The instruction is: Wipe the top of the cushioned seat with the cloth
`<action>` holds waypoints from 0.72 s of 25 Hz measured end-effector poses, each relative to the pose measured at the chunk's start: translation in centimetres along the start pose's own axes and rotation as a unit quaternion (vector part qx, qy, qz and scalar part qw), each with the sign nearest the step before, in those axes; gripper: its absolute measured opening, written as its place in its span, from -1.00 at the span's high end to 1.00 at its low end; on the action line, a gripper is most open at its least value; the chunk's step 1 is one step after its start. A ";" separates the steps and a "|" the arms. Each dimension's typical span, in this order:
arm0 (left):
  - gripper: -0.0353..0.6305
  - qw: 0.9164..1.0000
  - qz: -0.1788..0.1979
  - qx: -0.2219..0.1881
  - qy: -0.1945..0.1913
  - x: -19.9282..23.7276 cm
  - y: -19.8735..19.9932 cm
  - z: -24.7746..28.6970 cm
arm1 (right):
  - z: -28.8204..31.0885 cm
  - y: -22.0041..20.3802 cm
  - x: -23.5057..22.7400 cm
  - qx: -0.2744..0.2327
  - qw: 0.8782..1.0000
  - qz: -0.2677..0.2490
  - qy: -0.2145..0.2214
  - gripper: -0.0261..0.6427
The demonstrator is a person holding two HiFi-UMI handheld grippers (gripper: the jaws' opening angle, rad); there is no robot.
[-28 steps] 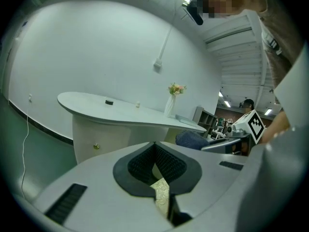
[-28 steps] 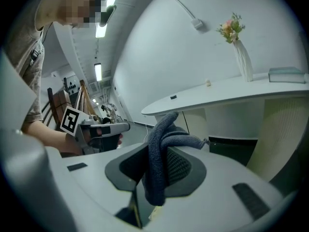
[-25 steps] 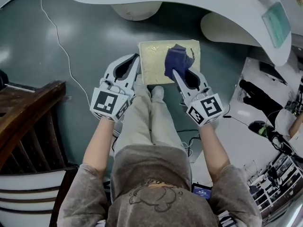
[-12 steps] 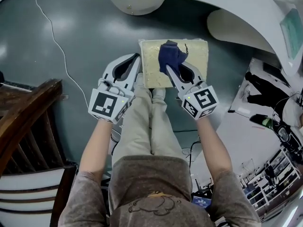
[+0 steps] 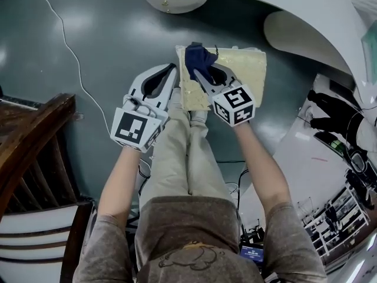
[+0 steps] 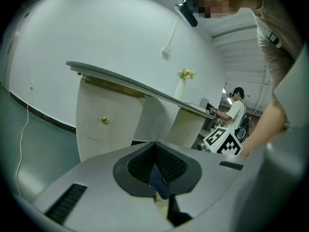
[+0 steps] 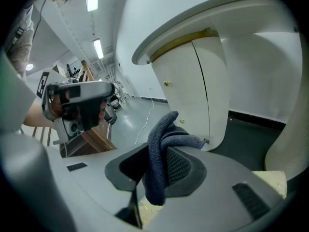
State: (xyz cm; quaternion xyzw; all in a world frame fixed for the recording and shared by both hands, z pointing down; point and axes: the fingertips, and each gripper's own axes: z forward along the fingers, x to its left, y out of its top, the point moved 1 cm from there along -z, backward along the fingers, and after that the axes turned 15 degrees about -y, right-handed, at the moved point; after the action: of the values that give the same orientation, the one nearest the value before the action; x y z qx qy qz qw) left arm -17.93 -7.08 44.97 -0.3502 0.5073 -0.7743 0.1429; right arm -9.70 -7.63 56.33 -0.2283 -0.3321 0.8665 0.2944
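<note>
The right gripper (image 5: pixel 199 71) has its jaws clamped on a bunched dark blue terry cloth (image 5: pixel 197 55). Part of the cloth pokes out past the jaw tips and a tail hangs down through the gap between the pads. Directly under and ahead of those tips lies the pale yellow square cushioned seat (image 5: pixel 244 66). The cloth sits at the seat's corner, and most of the top stretches away to the gripper's right. The wipe looks to be under way, with that wide stretch probably not yet covered. To do it well, I would tilt the tips down so that the hanging fold of cloth, not the hard grey jaw, presses on the cushion. I would then draw it off to the right in straight overlapping passes, working back toward the gripper's heel. The grip should be kept firm, since only a pinch of a thick wad is caught and drag on the textured surface could pull it loose. The left gripper (image 5: pixel 172 69) sits just to the left of its partner, beside the seat's edge, with its jaws drawn together on nothing. It could steady the seat if the seat slides on the smooth grey-green floor (image 5: pixel 106 52).
</note>
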 end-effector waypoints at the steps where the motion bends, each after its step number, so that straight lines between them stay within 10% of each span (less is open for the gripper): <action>1: 0.84 1.000 -0.001 0.001 0.000 0.1 -0.2 -0.1 | 0.7 -0.4 -0.1 0.007 1.000 -0.002 -0.001 0.63; 18: 0.84 1.000 -0.008 0.019 -0.006 0.6 -1.9 0.7 | 6.8 -5.9 -1.5 0.106 0.993 -0.040 -0.032 0.63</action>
State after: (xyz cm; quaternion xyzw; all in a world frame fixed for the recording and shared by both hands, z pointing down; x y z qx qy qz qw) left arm -17.64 -7.07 47.02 -0.3564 0.4887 -0.7828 0.1465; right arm -10.53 -8.03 65.36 -0.1543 -0.2569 0.8913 0.3403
